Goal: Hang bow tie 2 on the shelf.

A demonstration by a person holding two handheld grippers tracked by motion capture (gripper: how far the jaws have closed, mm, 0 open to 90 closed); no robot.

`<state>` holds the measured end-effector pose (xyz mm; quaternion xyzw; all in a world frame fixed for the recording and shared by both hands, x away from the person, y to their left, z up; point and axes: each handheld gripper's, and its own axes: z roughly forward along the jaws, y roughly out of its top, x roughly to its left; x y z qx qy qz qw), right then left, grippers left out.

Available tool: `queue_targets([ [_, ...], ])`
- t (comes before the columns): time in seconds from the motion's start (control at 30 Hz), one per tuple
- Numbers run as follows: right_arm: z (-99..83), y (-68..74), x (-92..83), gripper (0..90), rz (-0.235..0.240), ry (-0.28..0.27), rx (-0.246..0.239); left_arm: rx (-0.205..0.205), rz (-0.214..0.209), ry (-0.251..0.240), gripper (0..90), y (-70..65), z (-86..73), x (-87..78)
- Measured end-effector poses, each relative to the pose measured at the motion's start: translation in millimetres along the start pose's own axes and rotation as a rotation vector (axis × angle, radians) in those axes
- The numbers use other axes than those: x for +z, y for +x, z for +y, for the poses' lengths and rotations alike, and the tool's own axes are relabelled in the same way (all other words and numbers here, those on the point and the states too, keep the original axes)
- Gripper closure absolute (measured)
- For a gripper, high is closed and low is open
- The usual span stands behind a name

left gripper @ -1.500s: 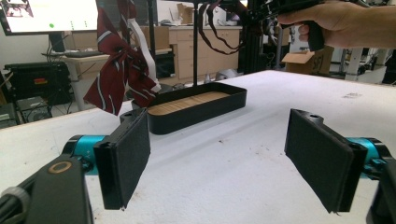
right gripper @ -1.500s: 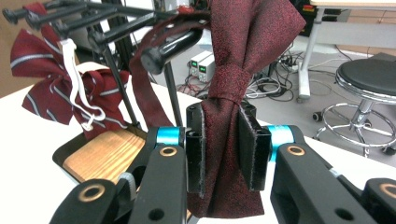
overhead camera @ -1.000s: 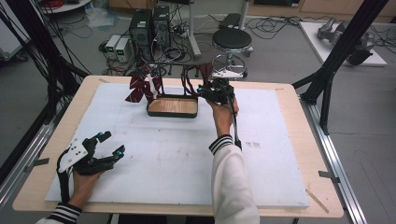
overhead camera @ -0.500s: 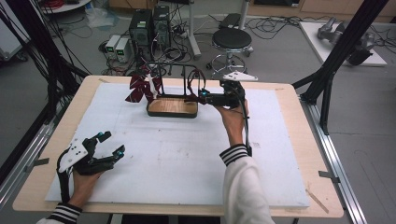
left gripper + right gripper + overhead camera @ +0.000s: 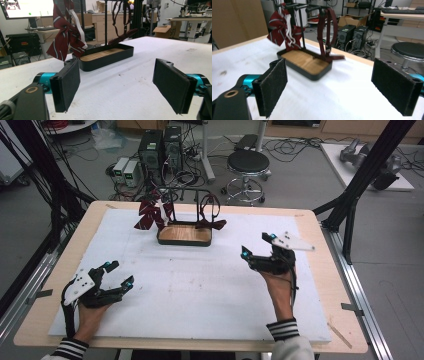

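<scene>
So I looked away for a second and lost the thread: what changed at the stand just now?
The right tool left the dark red strap hanging on the stand; its jaws have just been opening, nothing between them, and it drew back toward the person, to the right. The left tool, open, and the bow tie stayed put.

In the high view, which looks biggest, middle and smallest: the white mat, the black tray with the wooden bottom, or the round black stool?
1. White mat, covering most of the table: clearly biggest.
2. Black tray with the wooden bottom.
3. Round black stool, a bit smaller-looking than the tray, but it stands farther from the camera, so this is unsure.
</scene>
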<state>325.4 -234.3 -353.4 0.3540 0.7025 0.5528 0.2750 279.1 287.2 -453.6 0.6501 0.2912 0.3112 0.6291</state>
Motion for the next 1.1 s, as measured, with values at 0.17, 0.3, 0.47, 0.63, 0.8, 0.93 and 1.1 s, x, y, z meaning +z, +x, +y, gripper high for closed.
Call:
queue_targets([
  [0.17,-34.5,4.0,-38.3,12.6,-0.020,-0.050,-0.039,0.007,0.008,0.002,22.3,-0.3,0.1,0.2],
  [0.3,-62.0,5.8,-53.1,11.7,-0.003,-0.089,-0.014,0.003,0.018,-0.006,22.1,-0.9,-0.1,-0.4],
  [0.47,-90.8,8.8,-53.7,11.8,0.002,-0.155,0.044,0.000,0.027,-0.012,21.7,-1.0,-0.4,-1.2],
  [0.63,-107.1,8.5,-47.7,11.7,-0.015,-0.148,0.066,0.008,0.030,-0.008,21.7,-1.5,-0.3,-0.7],
  [0.8,-111.9,9.9,-44.4,11.8,-0.023,-0.137,0.046,0.006,0.033,-0.007,21.7,-1.6,-0.3,-0.5],
  [0.93,-112.2,9.1,-44.2,11.8,-0.024,-0.139,0.048,0.006,0.039,-0.010,21.6,-2.1,-0.5,-1.0],
  [1.1,-112.8,10.7,-44.4,11.7,-0.036,-0.143,0.038,0.002,0.041,-0.014,21.3,-1.7,-0.6,-1.5],
])
